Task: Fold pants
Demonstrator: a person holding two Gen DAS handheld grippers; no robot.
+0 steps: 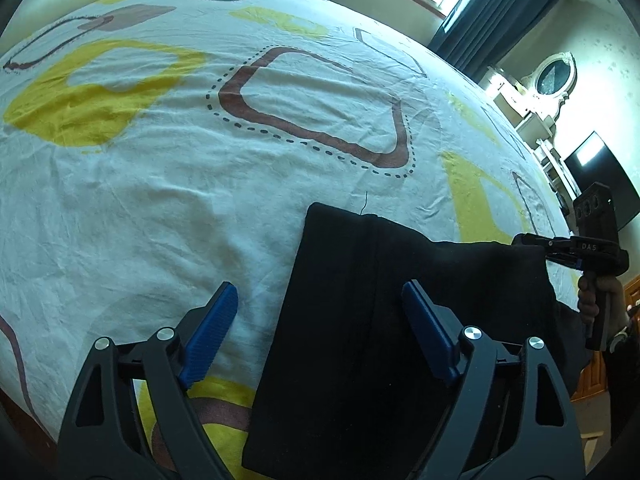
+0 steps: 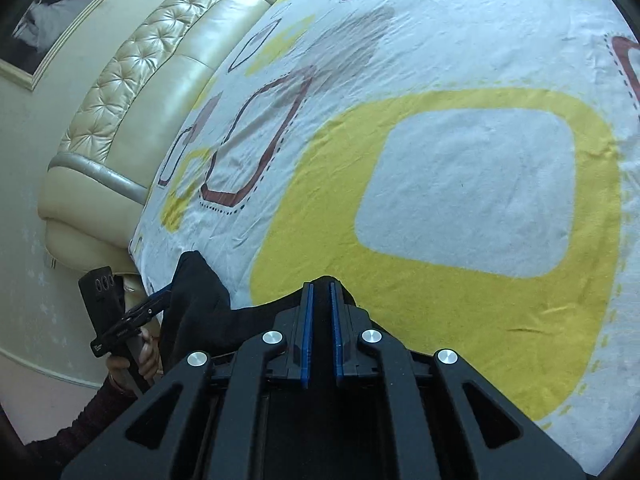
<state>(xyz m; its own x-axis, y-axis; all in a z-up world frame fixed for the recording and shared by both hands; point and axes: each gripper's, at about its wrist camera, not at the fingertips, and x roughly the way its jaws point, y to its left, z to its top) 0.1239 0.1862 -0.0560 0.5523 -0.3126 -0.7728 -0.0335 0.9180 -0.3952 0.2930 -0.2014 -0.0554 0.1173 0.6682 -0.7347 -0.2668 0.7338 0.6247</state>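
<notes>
pants (image 1: 360,320): near end ran off the bottom edge behind my left gripper (image 1: 320,332); fold layers too dark to tell apart.
right gripper (image 2: 322,312): cloth between my pads hidden by the jaws.
bedsheet (image 2: 460,184): cut off right and near.
framed picture (image 2: 48,12): cropped at the top left, subject unclear.
mirror (image 1: 554,76): reflection too small to read.

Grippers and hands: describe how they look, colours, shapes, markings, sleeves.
Both are matte black scissor-like linkages with triangular cut-outs and round silver pivot bolts. The left gripper and the right gripper carry flat ribbed blue finger pads. Seen from outside, the right one has a pistol grip, white "DAS" lettering and a black block with three round holes. The hand wears a dark maroon sleeve.
</notes>
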